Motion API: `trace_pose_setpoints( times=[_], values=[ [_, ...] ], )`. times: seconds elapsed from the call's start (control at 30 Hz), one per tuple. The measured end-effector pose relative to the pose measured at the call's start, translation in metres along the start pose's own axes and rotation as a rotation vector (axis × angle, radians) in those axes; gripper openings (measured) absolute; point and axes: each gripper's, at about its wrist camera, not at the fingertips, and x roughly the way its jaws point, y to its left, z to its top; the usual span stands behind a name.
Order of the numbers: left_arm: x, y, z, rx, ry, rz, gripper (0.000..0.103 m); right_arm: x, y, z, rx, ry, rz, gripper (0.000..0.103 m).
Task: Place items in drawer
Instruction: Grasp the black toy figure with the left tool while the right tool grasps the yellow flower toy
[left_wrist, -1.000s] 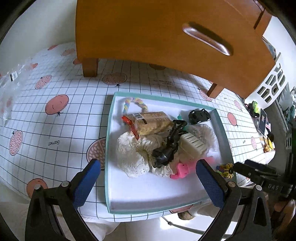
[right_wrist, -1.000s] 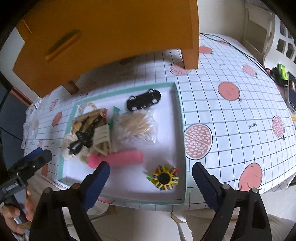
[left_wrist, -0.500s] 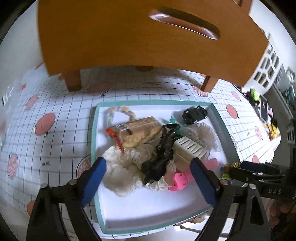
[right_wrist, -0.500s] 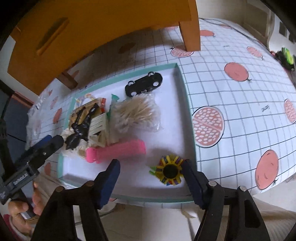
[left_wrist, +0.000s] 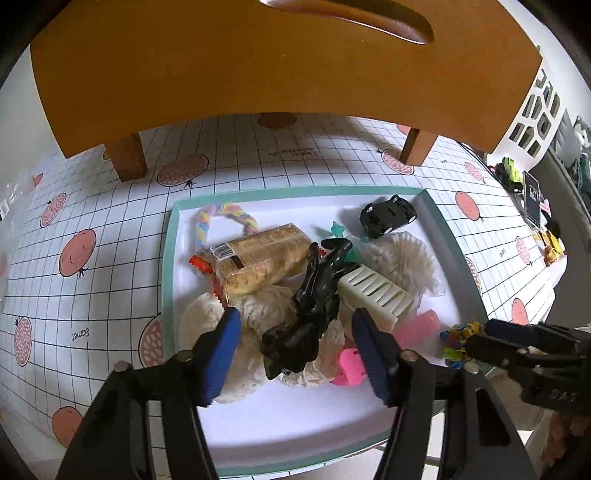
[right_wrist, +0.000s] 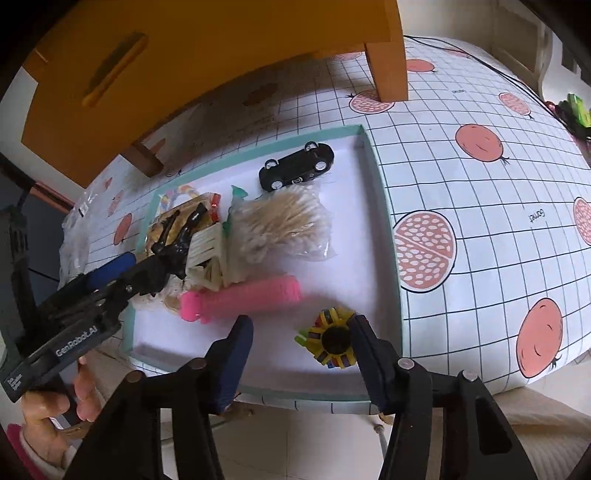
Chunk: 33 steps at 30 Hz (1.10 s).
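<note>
Your left gripper (left_wrist: 295, 343) hangs over the near half of the tray (left_wrist: 168, 258), its jaws part-way closed and just now narrowing, with the black toy figure (left_wrist: 314, 295) standing between the blue pads. The pads do not yet press on it; a gap shows on each side. The figure lies across a cream knitted piece (left_wrist: 255, 314) and leans against a white slatted clip (left_wrist: 376, 295). Behind it sits a wrapped pack of biscuits (left_wrist: 258, 258), with a pastel rope ring (left_wrist: 221, 218) at the tray's far left corner. A black toy car (left_wrist: 388, 216) rests near the far right corner, and a bag of cotton swabs (right_wrist: 284, 225) lies just in front of it.

Your right gripper (right_wrist: 301, 350) is at the tray's near right edge. Its jaws have also been closing and stand half spread. The striped toy wheel (right_wrist: 332, 341) sits between them, touching the right pad, while the left pad stays clear of it. A pink roller (right_wrist: 240, 299) lies just beyond, near the wheel but apart from it.

The wooden drawer front (left_wrist: 258, 66), with its carved handle (left_wrist: 351, 18), stands beyond the tray on short legs on the chequered, fruit-printed surface (left_wrist: 92, 206). It looks closed in both views. Every item is in the tray, none in the drawer.
</note>
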Motion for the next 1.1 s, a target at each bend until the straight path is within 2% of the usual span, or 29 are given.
trace_pose_setpoints(
  times=[0.1,0.33,0.57,0.77,1.1],
  values=[
    [0.002,0.002,-0.001,-0.007,0.013,-0.003,0.058,-0.006,0.000,0.002,0.010,-0.029,0.009,0.057],
    [0.010,0.002,-0.005,-0.001,0.045,-0.023,0.045,0.006,-0.002,0.001,0.017,0.008,-0.006,0.056],
    [0.014,0.005,-0.008,-0.019,0.061,-0.051,0.044,0.008,-0.001,0.000,0.035,-0.001,0.060,0.056],
    [0.017,0.007,-0.009,-0.027,0.062,-0.056,0.044,0.017,-0.002,0.000,0.037,0.027,0.006,0.056],
    [0.018,0.006,-0.009,-0.011,0.054,-0.054,0.041,0.042,-0.005,-0.002,0.059,0.091,-0.035,0.056]
  ],
)
